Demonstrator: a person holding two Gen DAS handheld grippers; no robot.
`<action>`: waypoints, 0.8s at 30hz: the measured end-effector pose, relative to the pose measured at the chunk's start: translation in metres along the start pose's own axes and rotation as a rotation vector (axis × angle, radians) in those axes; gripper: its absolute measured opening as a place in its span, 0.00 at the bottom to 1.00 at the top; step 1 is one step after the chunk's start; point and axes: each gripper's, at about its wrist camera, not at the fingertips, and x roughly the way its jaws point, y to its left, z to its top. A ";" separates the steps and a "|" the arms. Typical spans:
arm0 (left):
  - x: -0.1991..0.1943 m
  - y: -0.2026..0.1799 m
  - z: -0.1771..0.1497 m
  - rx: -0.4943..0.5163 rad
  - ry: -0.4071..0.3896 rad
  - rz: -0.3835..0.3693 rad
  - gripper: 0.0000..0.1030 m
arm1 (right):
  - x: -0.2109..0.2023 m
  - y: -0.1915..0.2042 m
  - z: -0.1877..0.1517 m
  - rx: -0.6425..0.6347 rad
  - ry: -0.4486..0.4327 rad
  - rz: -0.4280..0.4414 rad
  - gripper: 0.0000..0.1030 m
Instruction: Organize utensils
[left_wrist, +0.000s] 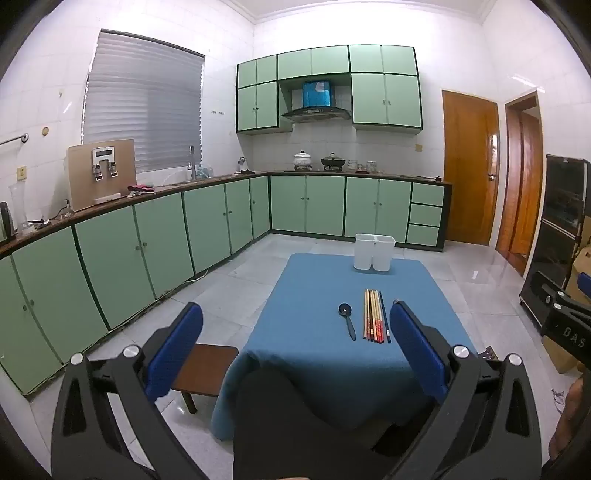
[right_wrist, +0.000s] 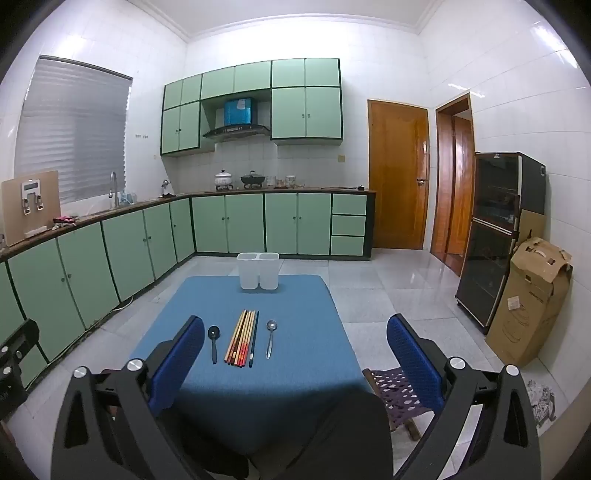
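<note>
A small table with a blue cloth (left_wrist: 314, 295) (right_wrist: 303, 350) holds a black spoon (left_wrist: 347, 319) (right_wrist: 213, 341), a bundle of several chopsticks (left_wrist: 375, 315) (right_wrist: 242, 338) and a metal spoon (right_wrist: 270, 338). A white two-compartment holder (left_wrist: 374, 252) (right_wrist: 258, 270) stands at the table's far edge. My left gripper (left_wrist: 295, 321) is open and empty, held above the near edge. My right gripper (right_wrist: 295, 332) is open and empty, also short of the utensils. The metal spoon is hidden behind my finger in the left wrist view.
Green cabinets (left_wrist: 155, 240) run along the left and back walls. A low wooden stool (left_wrist: 205, 373) stands left of the table, a woven stool (right_wrist: 399, 387) right of it. A dark cabinet (right_wrist: 495, 236) and a cardboard box (right_wrist: 528, 299) stand at the right wall.
</note>
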 end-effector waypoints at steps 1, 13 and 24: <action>0.000 0.000 0.000 0.000 0.000 0.000 0.95 | 0.000 0.000 0.000 -0.001 -0.001 -0.001 0.94; -0.006 -0.003 0.012 -0.013 -0.015 0.000 0.95 | -0.006 -0.002 0.002 0.008 -0.041 -0.010 0.94; -0.009 0.001 -0.003 -0.028 -0.027 -0.002 0.95 | -0.015 0.000 0.004 0.008 -0.071 -0.017 0.94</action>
